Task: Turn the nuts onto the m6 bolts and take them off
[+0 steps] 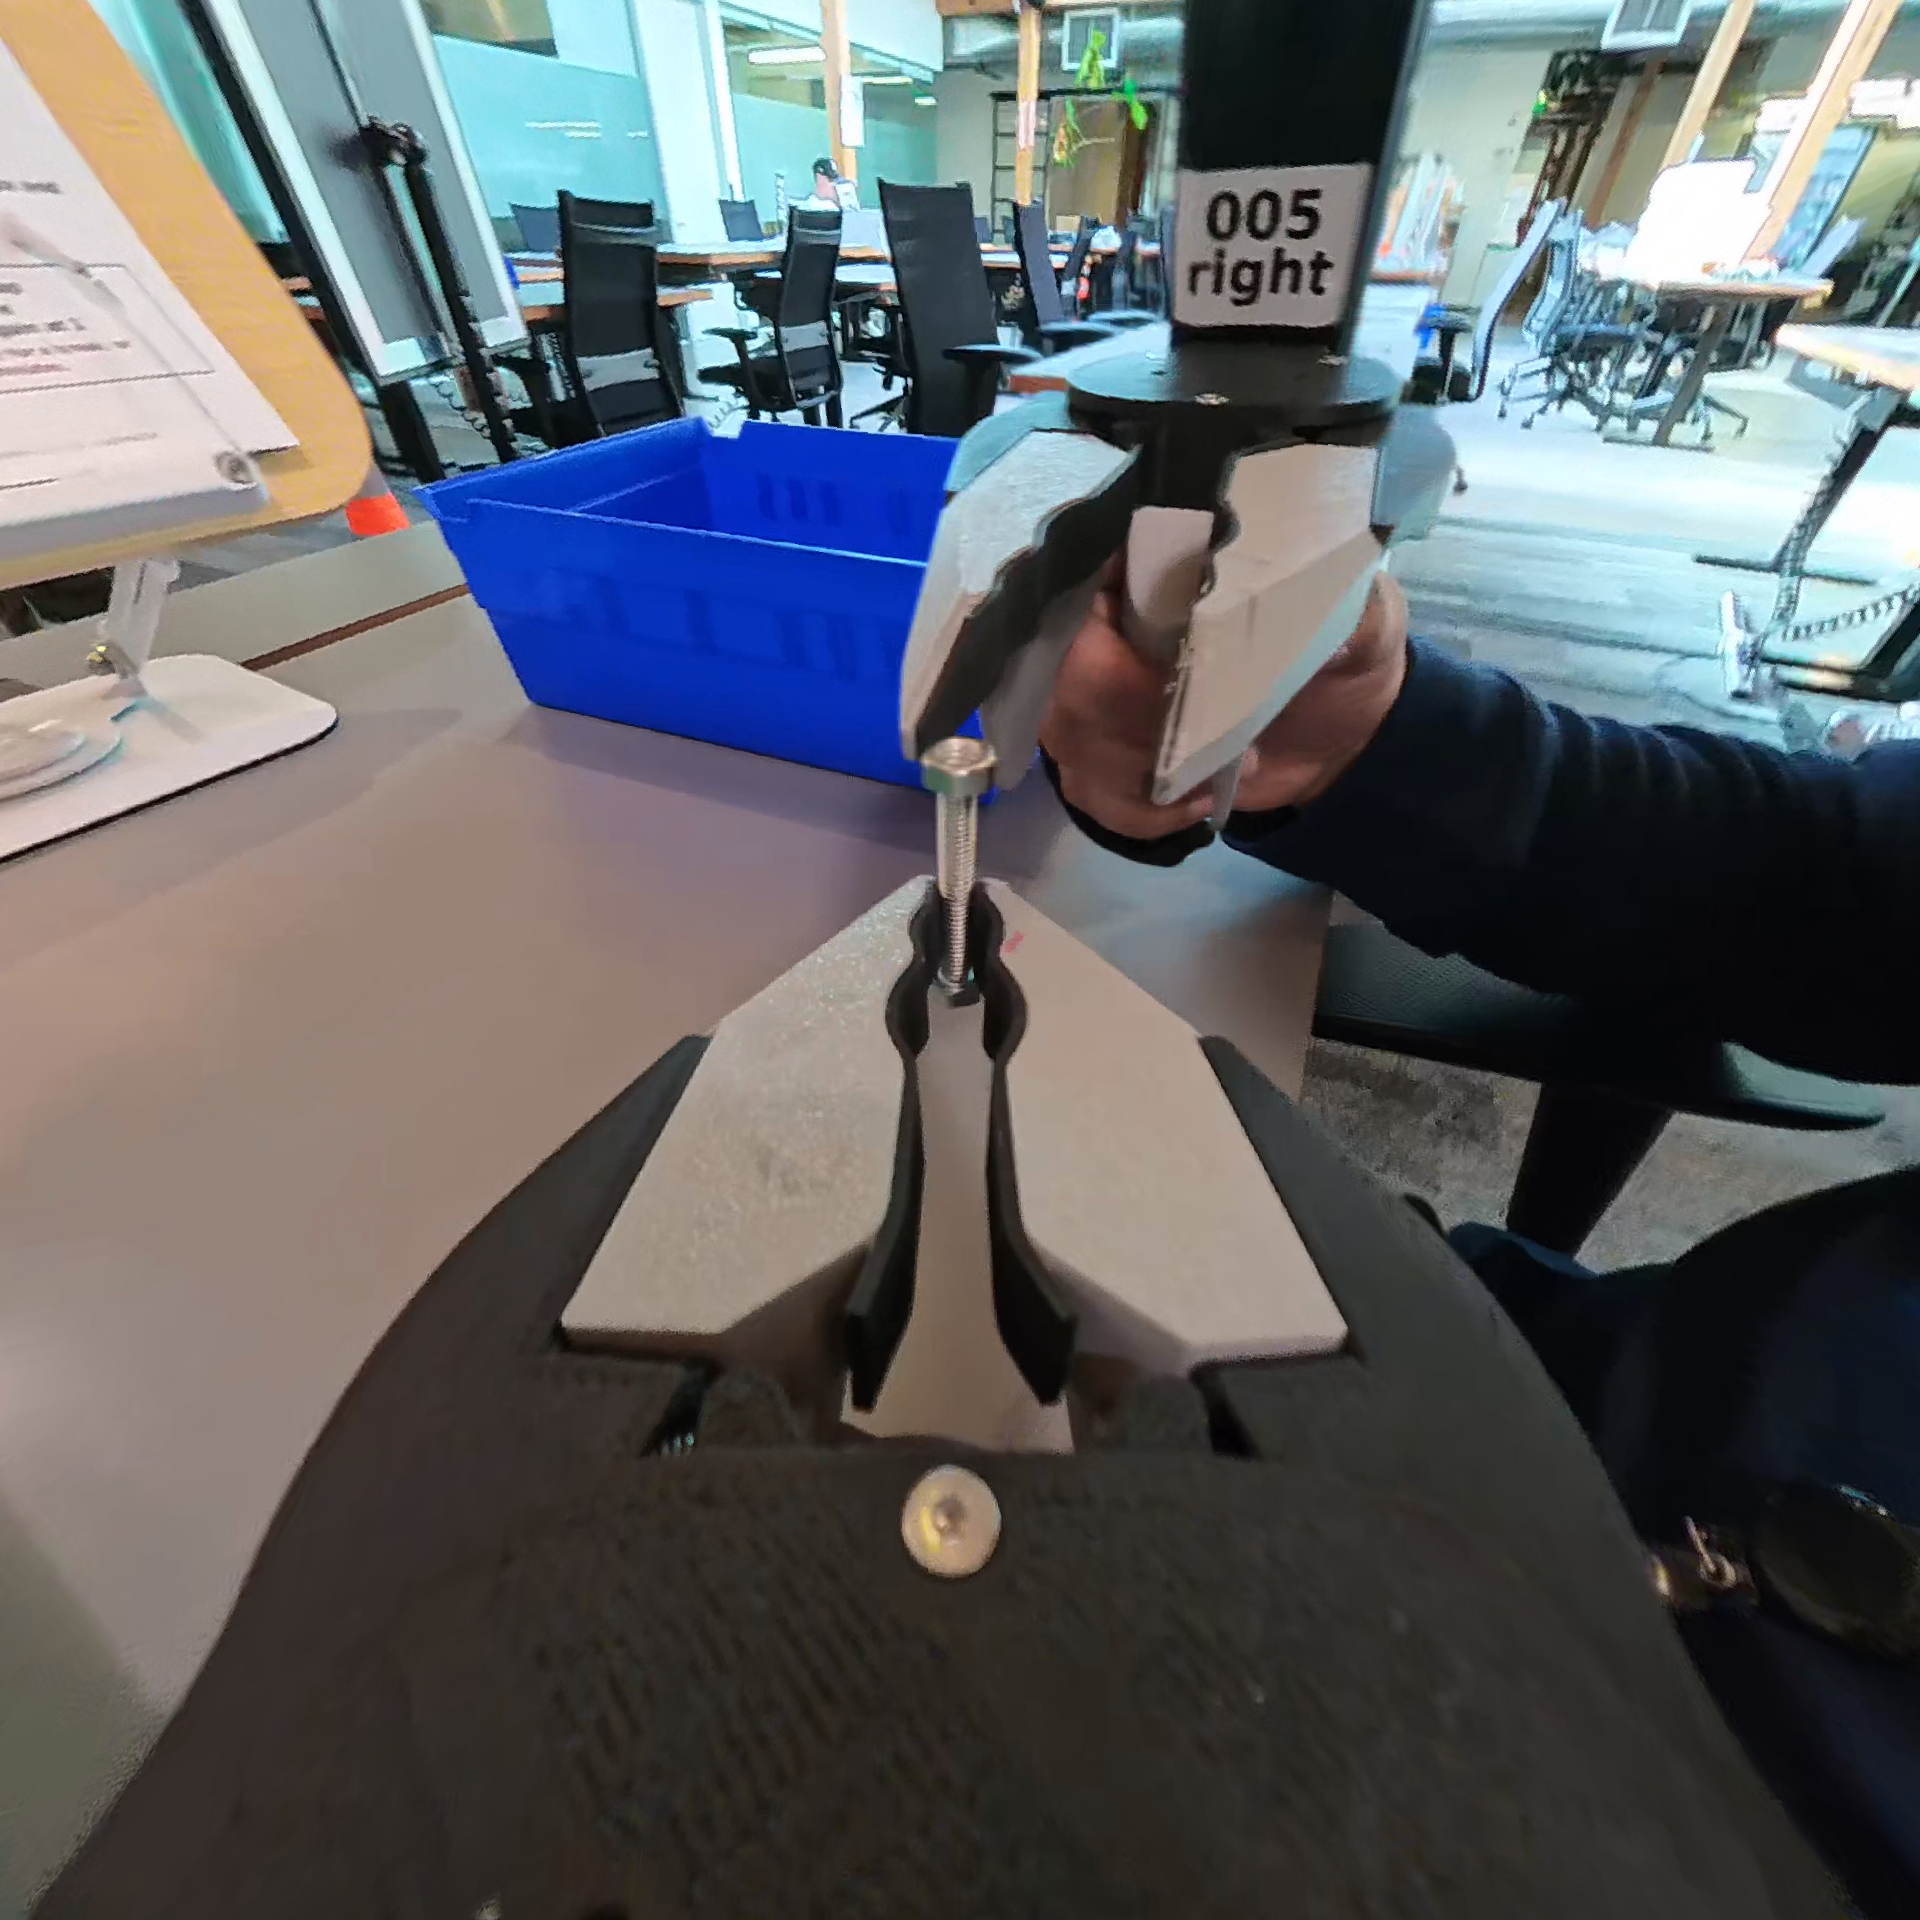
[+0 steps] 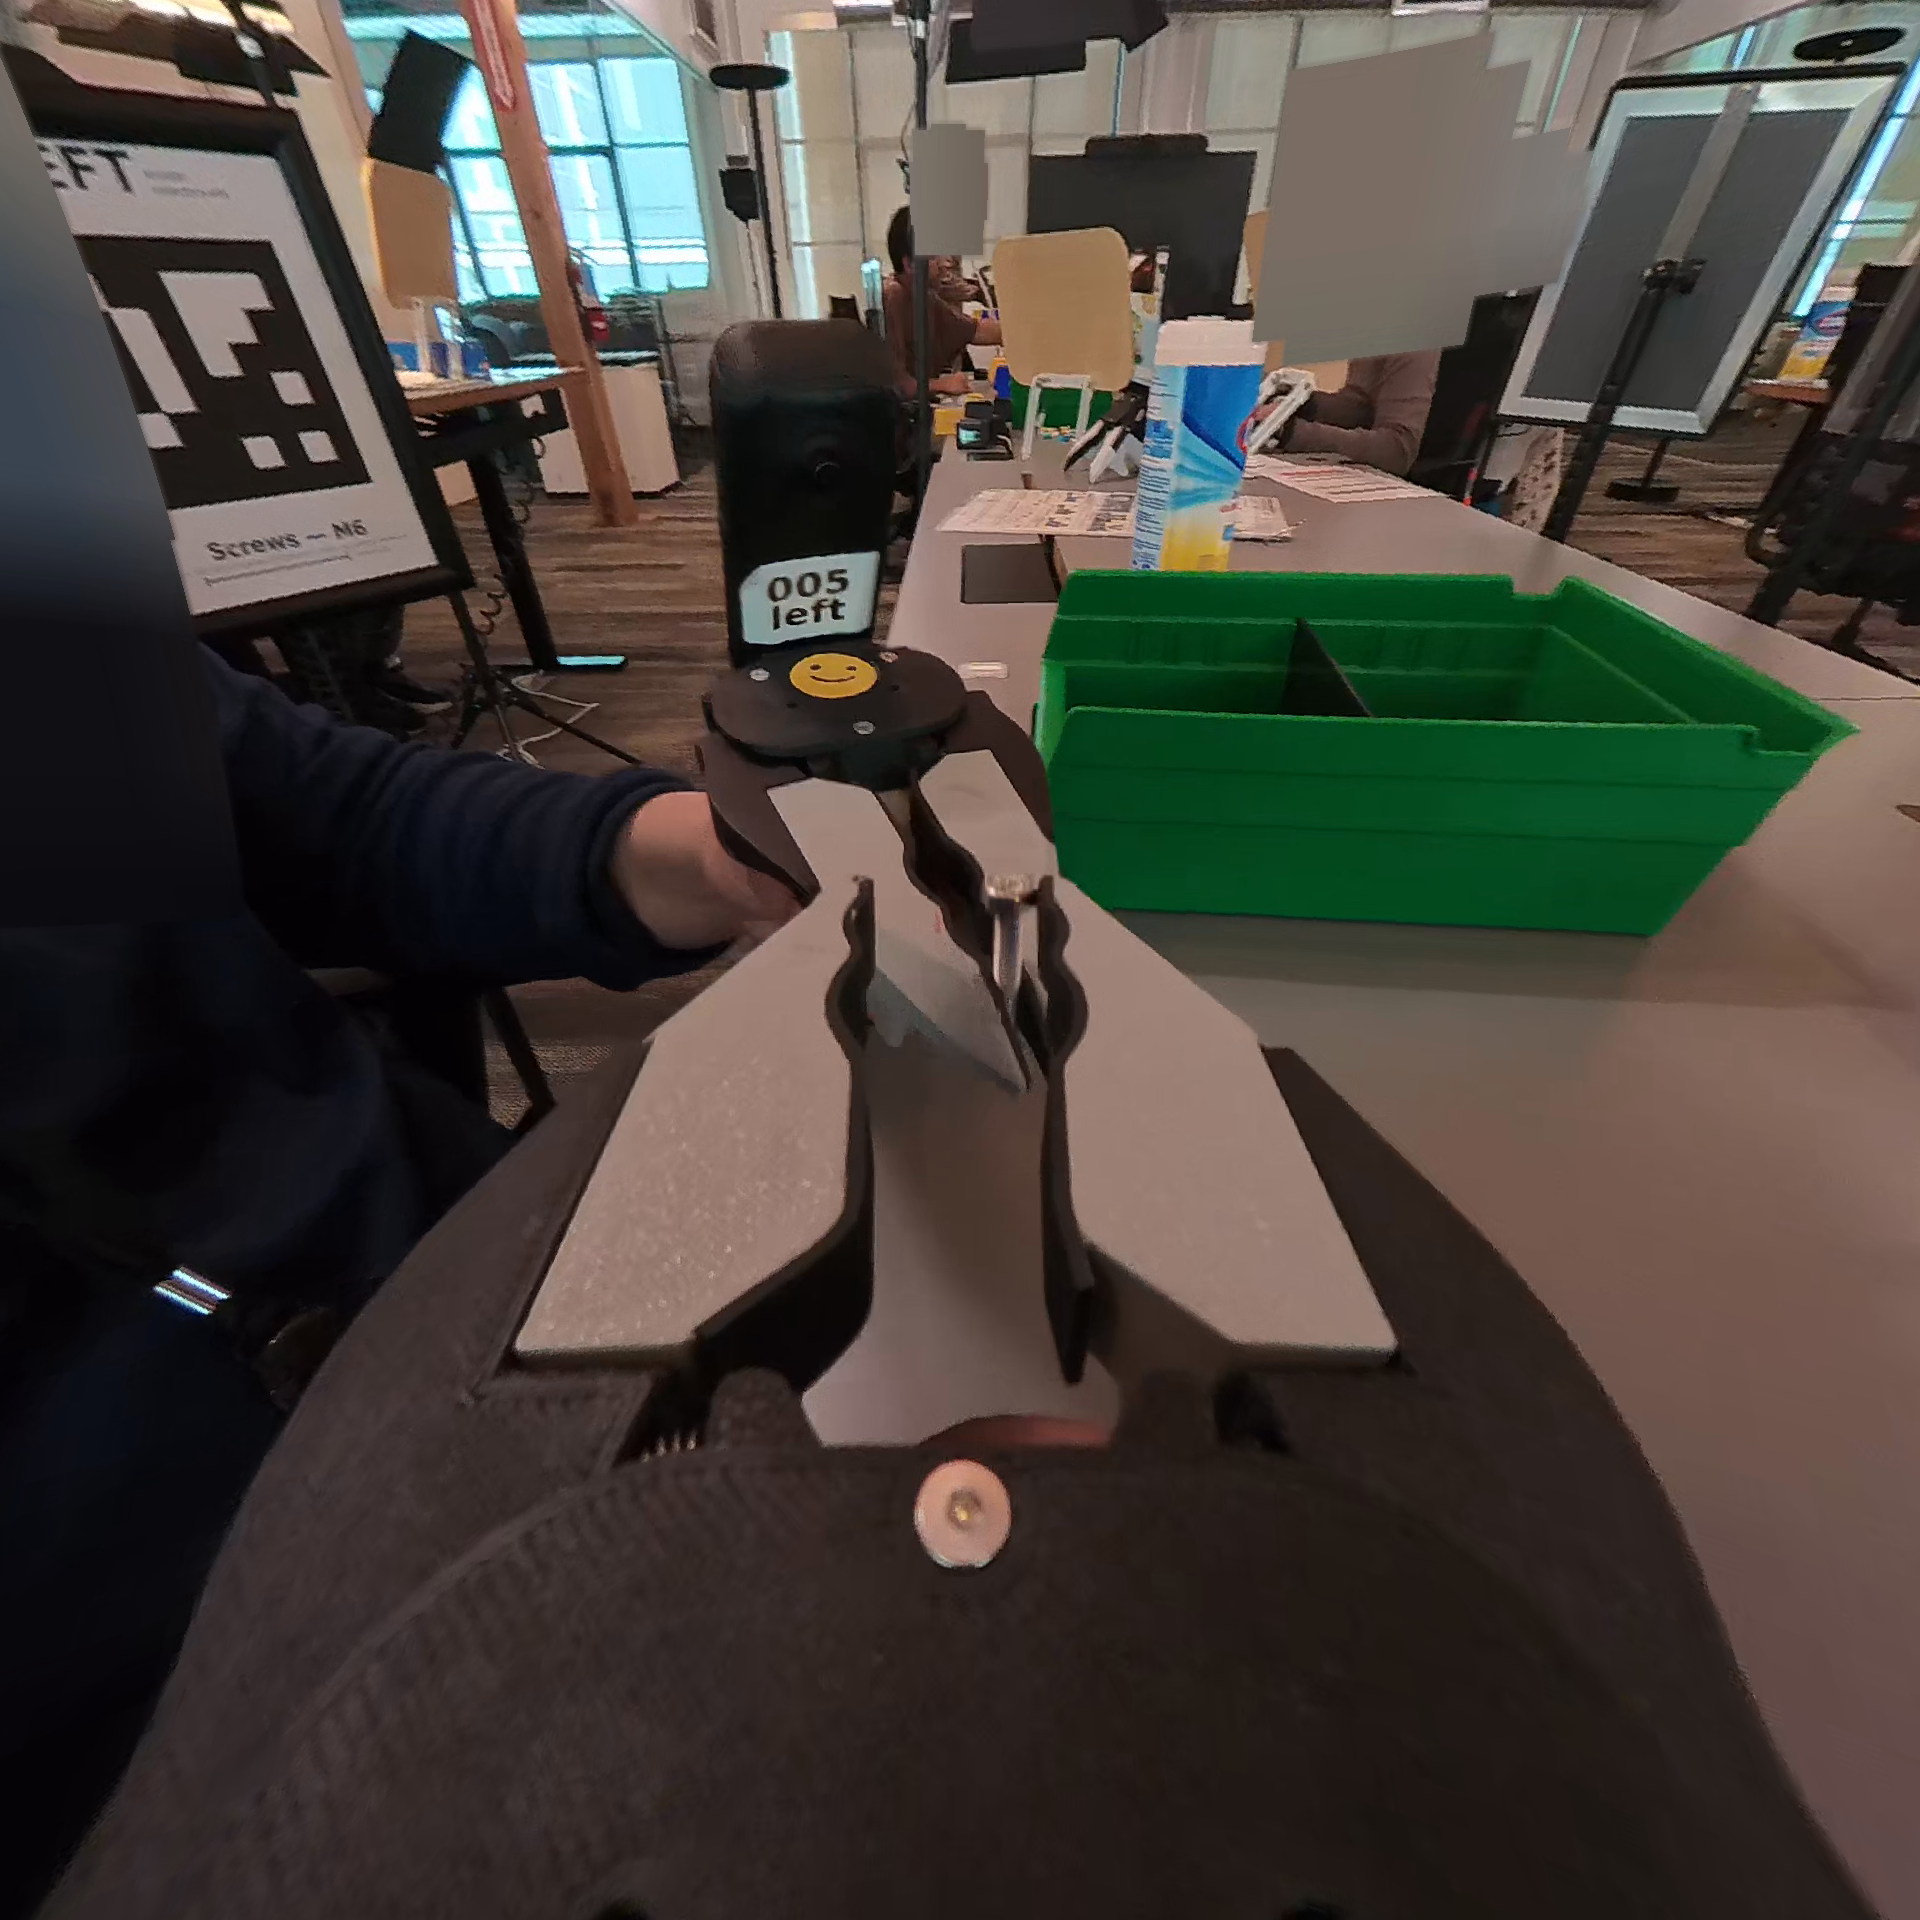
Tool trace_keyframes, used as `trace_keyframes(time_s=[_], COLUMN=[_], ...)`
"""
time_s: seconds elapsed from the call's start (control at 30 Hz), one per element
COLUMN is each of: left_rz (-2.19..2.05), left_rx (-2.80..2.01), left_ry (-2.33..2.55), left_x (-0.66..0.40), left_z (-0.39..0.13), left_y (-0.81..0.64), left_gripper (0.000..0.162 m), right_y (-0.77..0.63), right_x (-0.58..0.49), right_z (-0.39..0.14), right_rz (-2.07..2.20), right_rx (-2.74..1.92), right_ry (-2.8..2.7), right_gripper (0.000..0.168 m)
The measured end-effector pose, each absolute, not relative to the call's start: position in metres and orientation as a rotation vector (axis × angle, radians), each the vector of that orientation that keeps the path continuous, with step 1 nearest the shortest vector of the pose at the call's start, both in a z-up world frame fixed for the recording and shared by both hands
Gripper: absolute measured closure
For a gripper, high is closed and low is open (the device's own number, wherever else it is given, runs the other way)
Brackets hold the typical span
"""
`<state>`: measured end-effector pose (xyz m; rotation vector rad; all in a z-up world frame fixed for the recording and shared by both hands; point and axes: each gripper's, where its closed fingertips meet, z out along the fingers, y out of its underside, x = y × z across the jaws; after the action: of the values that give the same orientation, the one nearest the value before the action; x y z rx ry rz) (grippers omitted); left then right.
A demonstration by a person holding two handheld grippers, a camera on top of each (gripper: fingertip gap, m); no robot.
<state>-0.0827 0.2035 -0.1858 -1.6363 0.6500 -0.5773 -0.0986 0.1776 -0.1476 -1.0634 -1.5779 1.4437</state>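
Jaws of the left gripper (image 1: 954, 940) were clamped on the lower shank of the m6 bolt (image 1: 954, 862), which stood upright above the worktop (image 1: 312, 1039) with its hex head at the bottom between the pads. Jaws of the right gripper (image 2: 951, 997) stood apart; in the left wrist view one of its fingertips (image 1: 935, 717) rested against the nut (image 1: 957, 766) at the top end of the bolt, while the other finger was well clear. In the right wrist view the bolt (image 2: 1006, 930) lay beside the right-hand pad, not gripped between the two. Judgement: the nut sat only on the very end of the thread, so it was either just started or nearly off; which direction could not be told. Most of the thread showed bare below the nut. Remaining work, as far as could be judged: finish the turn on or off, then put the parts away. Worktop was a plain grey surface, bare near the grippers. A blue bin (image 1: 707, 582) stood behind the bolt in the left wrist view; a green bin (image 2: 1403, 748) with a dark divider stood to the right in the right wrist view; contents of both hidden. A document stand (image 1: 125, 436) stood at one end of the worktop. Room was an open office with black chairs, desks, timber posts, and a marker board (image 2: 218, 343) on an easel.
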Motion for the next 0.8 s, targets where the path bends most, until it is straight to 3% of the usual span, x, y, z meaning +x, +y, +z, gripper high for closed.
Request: trace_keyframes(time_s=[0.1, 0.27, 0.43, 0.47, 0.5, 0.53, 0.73, 0.8], left_rz=[-0.665, -0.716, -0.629, -0.606, -0.595, -0.612, -0.656, -0.681], left_rx=[-1.620, -1.617, -1.660, -1.685, -1.723, -1.755, -1.735, -1.741], left_ry=[0.583, 0.607, 0.583, 0.534, 0.479, 0.442, 0.559, 0.595], left_x=[-0.089, -0.081, -0.090, -0.101, -0.114, -0.123, -0.101, -0.089], left_z=[-0.179, -0.180, -0.187, -0.188, -0.192, -0.197, -0.196, -0.199], left_y=[0.204, 0.200, 0.209, 0.214, 0.220, 0.222, 0.212, 0.208], left_gripper=[0.159, 0.159, 0.159, 0.159, 0.160, 0.160, 0.159, 0.159], right_y=[0.183, 0.180, 0.174, 0.178, 0.178, 0.181, 0.195, 0.185], right_x=[-0.095, -0.106, -0.112, -0.109, -0.104, -0.100, -0.116, -0.123], right_z=[-0.145, -0.142, -0.156, -0.155, -0.150, -0.143, -0.151, -0.159], right_rz=[1.475, 1.561, 1.536, 1.524, 1.552, 1.579, 1.567, 1.580], right_rx=[-1.074, -1.112, -1.146, -1.150, -1.117, -1.100, -1.214, -1.222], right_ry=[-1.553, -1.495, -1.563, -1.559, -1.553, -1.512, -1.444, -1.498], right_gripper=[0.146, 0.128, 0.125, 0.129, 0.148, 0.148, 0.121, 0.121])
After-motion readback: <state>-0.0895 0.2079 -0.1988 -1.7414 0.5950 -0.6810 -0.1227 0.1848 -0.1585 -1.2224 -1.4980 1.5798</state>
